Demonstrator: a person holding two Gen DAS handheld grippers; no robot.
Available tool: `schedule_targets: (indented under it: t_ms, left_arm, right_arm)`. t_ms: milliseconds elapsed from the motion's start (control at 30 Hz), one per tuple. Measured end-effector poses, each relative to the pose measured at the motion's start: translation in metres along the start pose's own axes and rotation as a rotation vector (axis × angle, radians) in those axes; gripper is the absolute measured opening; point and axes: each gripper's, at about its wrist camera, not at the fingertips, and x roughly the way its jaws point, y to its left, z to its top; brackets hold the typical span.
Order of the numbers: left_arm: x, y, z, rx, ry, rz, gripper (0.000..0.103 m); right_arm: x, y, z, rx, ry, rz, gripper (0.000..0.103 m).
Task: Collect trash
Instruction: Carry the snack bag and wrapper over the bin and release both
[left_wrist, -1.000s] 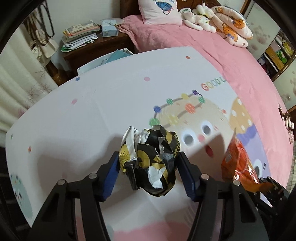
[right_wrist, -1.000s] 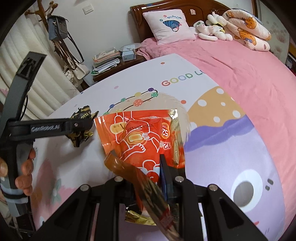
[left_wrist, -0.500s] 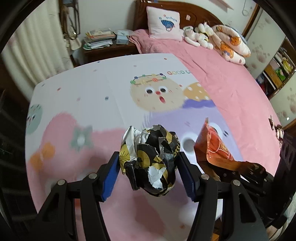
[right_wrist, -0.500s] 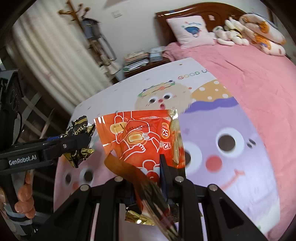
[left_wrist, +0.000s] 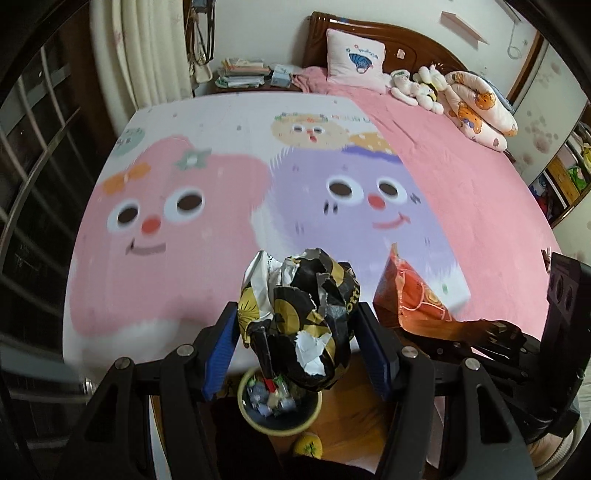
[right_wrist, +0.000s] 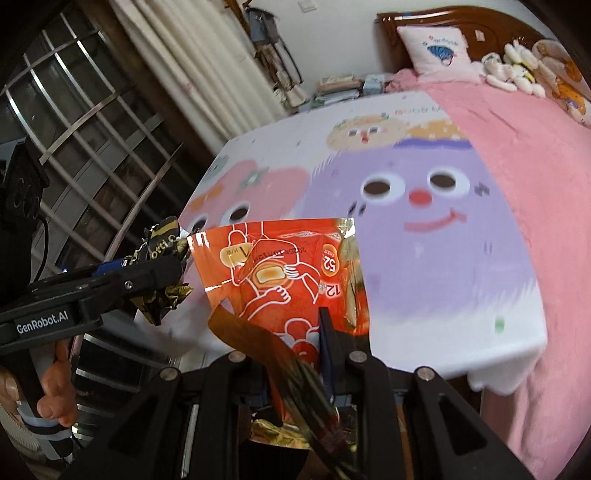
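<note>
Two items of trash in hand, one per hand-held gripper, both off the bed.

Item 1: crumpled black-and-gold wrapper (left_wrist: 301, 317). I hold it in the left hand-held gripper (left_wrist: 295, 345), whose blue pads (left_wrist: 221, 347) are partly closed and pressed against either side of the ball. The wad bulges above and below the pads, so the grip looks like a squeeze on its middle. It hangs directly above the waste bin (left_wrist: 279, 406), a round, pale-rimmed bin on the floor with scraps already in it. My reading: I carry it here so that it can drop straight in once released.

Item 2: orange snack bag (right_wrist: 284, 273), flat, printed with a white-line cartoon figure. I hold it in the right hand-held gripper (right_wrist: 295, 354), jaws nearly together and clamped on the bag's lower edge; a brown strip curls out beneath. It stands upright, just beside the left tool and past the foot of the bed, probably waiting its turn at the bin.

Setting: bed under a cartoon-face blanket (left_wrist: 258, 206), no trash visible on it.
</note>
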Motion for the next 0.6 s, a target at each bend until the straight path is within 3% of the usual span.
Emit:
schedule_targets:
  t_ms: [333,600]
  left_arm:
    - [0.007,-0.006,-0.088,0.014,0.115,0.016,0.061]
    - [0.064,0.007,-0.138,0.012,0.209,0.023,0.061]
  right_arm:
    - [0.009,-0.005,-0.082,0.083,0.145,0.043,0.020]
    - [0.059,-0.025,-0.137,0.184,0.235,0.022,0.020]
